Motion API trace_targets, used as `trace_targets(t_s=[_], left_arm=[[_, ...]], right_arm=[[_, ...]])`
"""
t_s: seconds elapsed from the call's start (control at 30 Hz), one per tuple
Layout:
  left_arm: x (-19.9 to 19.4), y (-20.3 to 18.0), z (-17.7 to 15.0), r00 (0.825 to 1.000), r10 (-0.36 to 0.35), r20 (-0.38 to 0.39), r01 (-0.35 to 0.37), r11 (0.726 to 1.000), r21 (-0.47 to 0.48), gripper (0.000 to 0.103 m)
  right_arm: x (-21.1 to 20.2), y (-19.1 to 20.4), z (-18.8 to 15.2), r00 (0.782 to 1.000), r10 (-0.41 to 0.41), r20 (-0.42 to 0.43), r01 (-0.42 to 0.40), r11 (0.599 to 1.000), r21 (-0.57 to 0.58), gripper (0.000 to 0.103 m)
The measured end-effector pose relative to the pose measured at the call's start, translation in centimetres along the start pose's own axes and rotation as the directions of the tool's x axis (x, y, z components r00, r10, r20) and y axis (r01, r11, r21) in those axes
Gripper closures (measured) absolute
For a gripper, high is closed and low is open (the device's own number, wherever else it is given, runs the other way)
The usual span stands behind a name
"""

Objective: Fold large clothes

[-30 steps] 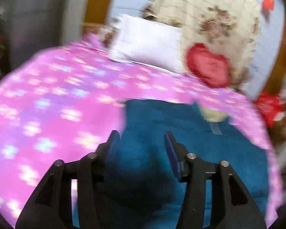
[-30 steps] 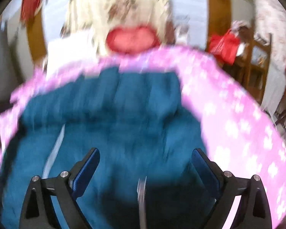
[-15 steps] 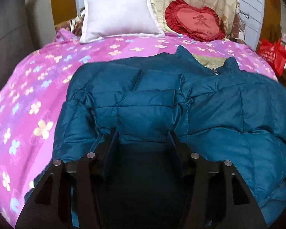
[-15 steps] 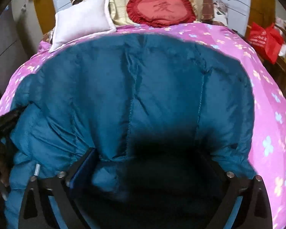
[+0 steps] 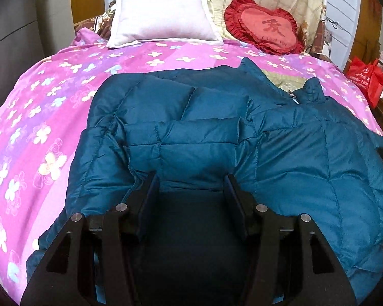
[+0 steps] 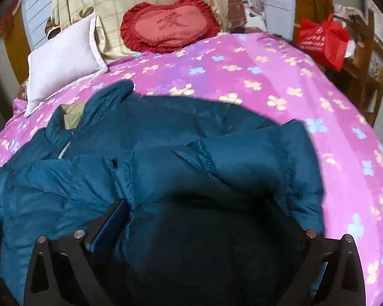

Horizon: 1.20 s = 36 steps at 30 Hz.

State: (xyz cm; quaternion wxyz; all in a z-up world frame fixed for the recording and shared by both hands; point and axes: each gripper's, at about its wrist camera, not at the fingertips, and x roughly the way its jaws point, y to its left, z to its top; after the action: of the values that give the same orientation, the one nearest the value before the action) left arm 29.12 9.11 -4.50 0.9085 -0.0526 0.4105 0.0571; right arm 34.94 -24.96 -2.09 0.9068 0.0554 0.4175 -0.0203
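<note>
Both ends of the hem are taken, likely to lift it toward the collar: left gripper (image 5: pixel 191 191) half-spread with jacket (image 5: pixel 306 158) bunched between; right gripper (image 6: pixel 212 219) spread wide, fabric filling it, grip unclear. Jacket lies on bed (image 5: pixel 38 107), pillow (image 5: pixel 163 15) beyond.

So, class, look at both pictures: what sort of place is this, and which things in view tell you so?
Most likely a home bedroom. A bed with a pink floral bedspread holds a white pillow and a red heart-shaped cushion at its head, and a teal puffer jacket is spread on it.
</note>
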Motion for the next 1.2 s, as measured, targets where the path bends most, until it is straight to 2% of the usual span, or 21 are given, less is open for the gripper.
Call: trace_targets(t_s=[0.07, 0.13, 0.2, 0.27, 0.33, 0.4, 0.5, 0.57, 0.63, 0.7, 0.73, 0.8, 0.87, 0.97, 1.03, 1.13, 1.2], left_arm=[[0.0, 0.0, 0.0, 1.0, 0.001, 0.0, -0.001, 1.0, 0.001, 0.049], [0.0, 0.0, 0.0, 1.0, 0.004, 0.0, -0.004, 1.0, 0.003, 0.049], [0.0, 0.0, 0.0, 1.0, 0.002, 0.0, -0.002, 1.0, 0.002, 0.049], [0.0, 0.0, 0.0, 1.0, 0.002, 0.001, -0.002, 1.0, 0.002, 0.049], [0.0, 0.0, 0.0, 1.0, 0.001, 0.0, -0.001, 1.0, 0.002, 0.049], [0.0, -0.1, 0.0, 1.0, 0.004, 0.001, -0.004, 1.0, 0.006, 0.049], [-0.2, 0.1, 0.2, 1.0, -0.01, 0.002, 0.01, 1.0, 0.017, 0.048], [-1.5, 0.5, 0.3, 0.999, -0.032, -0.031, 0.033, 0.998, 0.049, 0.048], [-4.2, 1.7, -0.1, 0.994, -0.097, -0.051, 0.099, 0.995, 0.032, 0.039], [-7.6, 3.2, -1.2, 0.99, -0.142, -0.027, 0.143, 0.989, 0.038, 0.03], [-9.5, 3.9, -2.2, 0.99, -0.14, -0.004, 0.14, 0.988, 0.058, 0.025], [-12.4, 5.2, -4.5, 0.991, -0.128, 0.025, 0.125, 0.987, 0.102, 0.022], [-14.0, 6.4, -7.1, 0.992, -0.124, 0.011, 0.122, 0.985, 0.125, 0.022], [-13.6, 7.1, -11.2, 0.989, -0.122, -0.082, 0.133, 0.982, 0.134, 0.022], [-12.9, 6.9, -13.2, 0.986, -0.119, -0.117, 0.136, 0.98, 0.148, 0.022], [-12.9, 6.5, -14.7, 0.993, -0.092, -0.069, 0.103, 0.976, 0.19, 0.022], [-12.9, 6.4, -14.9, 0.995, -0.088, -0.057, 0.097, 0.978, 0.186, 0.021]], right_arm=[[-3.3, -0.1, -0.9, 0.996, 0.021, 0.084, -0.022, 1.0, 0.001, 0.006], [-6.0, 0.8, -2.4, 0.993, 0.058, 0.103, -0.059, 0.998, -0.003, 0.006], [-7.4, 1.9, -5.2, 0.989, 0.123, 0.08, -0.123, 0.992, -0.009, 0.006], [-6.5, 2.8, -7.3, 0.994, 0.1, 0.039, -0.099, 0.995, -0.026, 0.005], [-4.4, 2.6, -9.2, 0.995, 0.089, -0.045, -0.09, 0.996, -0.01, 0.004], [-5.9, 2.4, -9.0, 0.996, 0.082, -0.02, -0.081, 0.997, 0.002, 0.004], [-10.5, 1.2, -9.3, 0.993, 0.093, 0.074, -0.094, 0.995, 0.014, 0.004], [-13.0, -0.2, -11.1, 0.989, 0.113, 0.096, -0.115, 0.993, 0.023, 0.004], [-15.1, -2.0, -14.0, 0.987, 0.12, 0.105, -0.122, 0.992, 0.021, 0.004], [-16.1, -3.4, -16.4, 0.992, 0.092, 0.082, -0.094, 0.996, 0.014, 0.004], [-16.7, -4.1, -17.6, 0.994, 0.081, 0.068, -0.082, 0.997, 0.006, 0.004], [-18.2, -5.1, -19.4, 0.995, 0.072, 0.065, -0.071, 0.997, -0.011, 0.004], [-19.7, -5.7, -21.1, 0.993, 0.075, 0.086, -0.072, 0.997, -0.038, 0.004], [-21.4, -5.6, -23.2, 0.99, 0.099, 0.098, -0.092, 0.993, -0.079, 0.004], [-21.7, -5.2, -24.1, 0.989, 0.122, 0.089, -0.113, 0.988, -0.102, 0.004], [-21.3, -4.1, -24.8, 0.986, 0.156, 0.054, -0.149, 0.982, -0.119, 0.004], [-19.8, -3.7, -25.3, 0.988, 0.151, -0.018, -0.152, 0.982, -0.114, 0.004]])
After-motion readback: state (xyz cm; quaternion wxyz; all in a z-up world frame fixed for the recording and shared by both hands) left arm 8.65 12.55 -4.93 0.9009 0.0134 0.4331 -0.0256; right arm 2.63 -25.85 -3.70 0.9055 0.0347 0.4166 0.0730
